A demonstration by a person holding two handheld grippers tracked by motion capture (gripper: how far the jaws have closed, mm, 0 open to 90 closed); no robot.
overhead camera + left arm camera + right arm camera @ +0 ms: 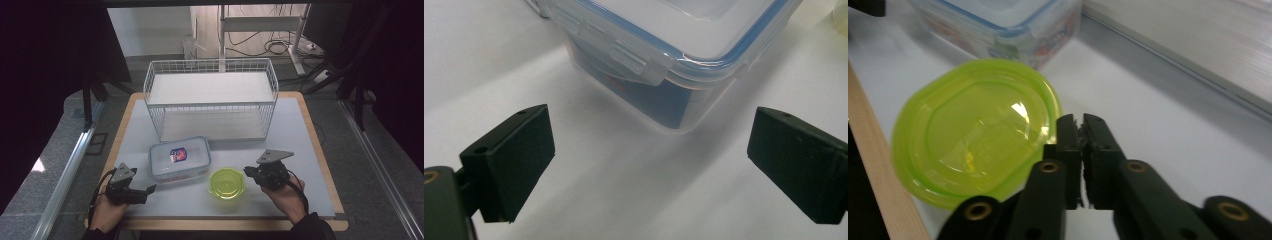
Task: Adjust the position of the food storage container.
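Observation:
A round green container [227, 183] with its lid on sits near the table's front edge; in the right gripper view the green container [973, 130] lies left of the jaws. My right gripper [248, 172] is just to its right, and in its own view this gripper [1081, 122] is shut with nothing between its jaws. Left of the green one is a clear rectangular box [180, 158] with a blue-rimmed clip lid. My left gripper [149, 189] sits at that box's front left corner. In its own view, the left gripper [651, 145] stands wide open, the box [664, 45] just beyond it, untouched.
A white wire basket [210, 100] with a shelf stands across the back of the white table mat [300, 150]. The wooden table edge [883, 165] runs close beside the green container. Cables and a stand lie on the floor behind the table.

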